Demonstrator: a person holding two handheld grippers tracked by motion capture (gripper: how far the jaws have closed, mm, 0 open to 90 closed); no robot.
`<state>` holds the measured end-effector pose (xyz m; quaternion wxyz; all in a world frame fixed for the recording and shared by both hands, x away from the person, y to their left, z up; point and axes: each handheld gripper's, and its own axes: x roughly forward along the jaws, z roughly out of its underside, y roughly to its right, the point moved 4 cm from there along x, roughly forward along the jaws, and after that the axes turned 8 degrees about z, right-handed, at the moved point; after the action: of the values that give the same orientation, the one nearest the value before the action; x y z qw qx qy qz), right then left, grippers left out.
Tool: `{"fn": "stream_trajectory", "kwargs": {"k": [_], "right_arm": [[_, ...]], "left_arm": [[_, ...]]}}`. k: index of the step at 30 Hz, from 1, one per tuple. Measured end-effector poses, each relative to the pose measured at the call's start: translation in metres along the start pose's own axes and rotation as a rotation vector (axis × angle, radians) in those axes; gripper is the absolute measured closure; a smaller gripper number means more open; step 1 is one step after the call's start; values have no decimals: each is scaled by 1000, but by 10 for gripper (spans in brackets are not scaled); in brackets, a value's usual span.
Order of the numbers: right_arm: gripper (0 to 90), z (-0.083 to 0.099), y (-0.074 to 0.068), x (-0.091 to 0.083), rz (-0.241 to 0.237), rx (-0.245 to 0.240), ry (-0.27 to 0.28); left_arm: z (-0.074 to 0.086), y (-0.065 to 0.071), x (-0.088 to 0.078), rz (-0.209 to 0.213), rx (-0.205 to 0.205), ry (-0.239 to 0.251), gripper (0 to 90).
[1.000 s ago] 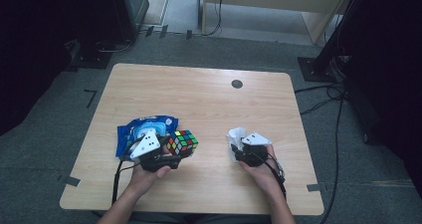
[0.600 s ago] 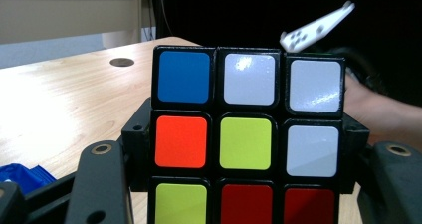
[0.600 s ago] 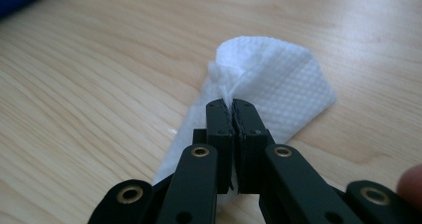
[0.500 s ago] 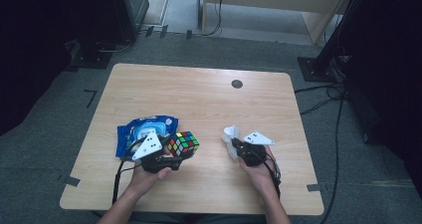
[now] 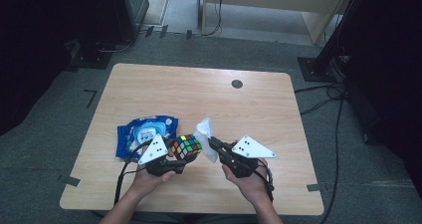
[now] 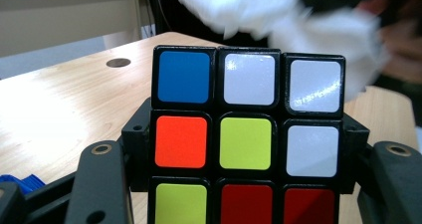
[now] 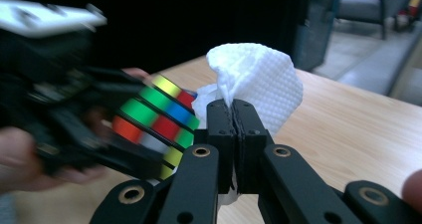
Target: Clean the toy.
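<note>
A scrambled puzzle cube (image 5: 186,147) (image 6: 247,134) (image 7: 154,122) is clamped in my left gripper (image 5: 183,153), held a little above the table near its front. My right gripper (image 5: 213,145) (image 7: 233,115) is shut on a white wipe (image 5: 206,136) (image 7: 256,82), which stands up crumpled beyond the closed jaws. The wipe hangs right beside the cube's right side, and in the left gripper view the wipe (image 6: 278,15) is a white blur just above and behind the cube. Whether wipe and cube touch I cannot tell.
A blue pack of wet wipes (image 5: 142,133) lies on the wooden table (image 5: 199,99) just left of my left hand. A small dark round hole (image 5: 237,83) sits in the tabletop at the far right.
My right gripper closed on the white wipe, lifted it off the table and carried it left toward the cube. The left gripper stayed put with the cube.
</note>
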<state>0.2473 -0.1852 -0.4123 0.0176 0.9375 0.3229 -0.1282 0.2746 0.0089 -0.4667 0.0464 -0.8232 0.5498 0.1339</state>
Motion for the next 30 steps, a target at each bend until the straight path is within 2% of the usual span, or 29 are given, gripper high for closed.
{"fn": "stream_trajectory", "kwargs": {"k": [4,6,8,10,12,16,18,20,22,24,25,27,28,30], "right_arm": [[887,-4,-23,1,-115,29,10],[886,-1,-35,7,-145,12,-4],[886,3,-39,12,-139,10,-11],[886,6,-36,16,-144,58,0],[887,7,-29,17,-143,117,5],[887,14,-10,20,-101,169,-9],[888,21,2,22,-38,171,-35],[888,27,8,24,-16,168,-73],[887,30,7,23,-15,173,-77],[887,26,5,19,-7,158,-48],[887,22,3,17,-8,155,-28],[887,14,-2,13,-47,160,9],[887,11,-7,12,-83,152,20],[886,10,-18,12,-121,125,25]], "left_arm": [[1,3,3,-4,26,-16,341],[0,6,3,5,39,-15,341],[0,9,4,1,59,-19,341],[0,11,3,2,71,-20,341],[-2,11,2,5,73,-1,341],[-6,10,-4,9,67,29,342],[-7,8,-6,10,51,46,342],[-10,4,-10,6,32,70,342],[-11,1,-11,-6,35,55,342],[-7,0,-10,-21,52,24,342],[-5,0,-8,-20,53,5,342],[-1,3,-3,-26,74,-26,342],[0,4,-1,-25,80,-36,342],[0,9,3,-16,99,-49,342]]}}
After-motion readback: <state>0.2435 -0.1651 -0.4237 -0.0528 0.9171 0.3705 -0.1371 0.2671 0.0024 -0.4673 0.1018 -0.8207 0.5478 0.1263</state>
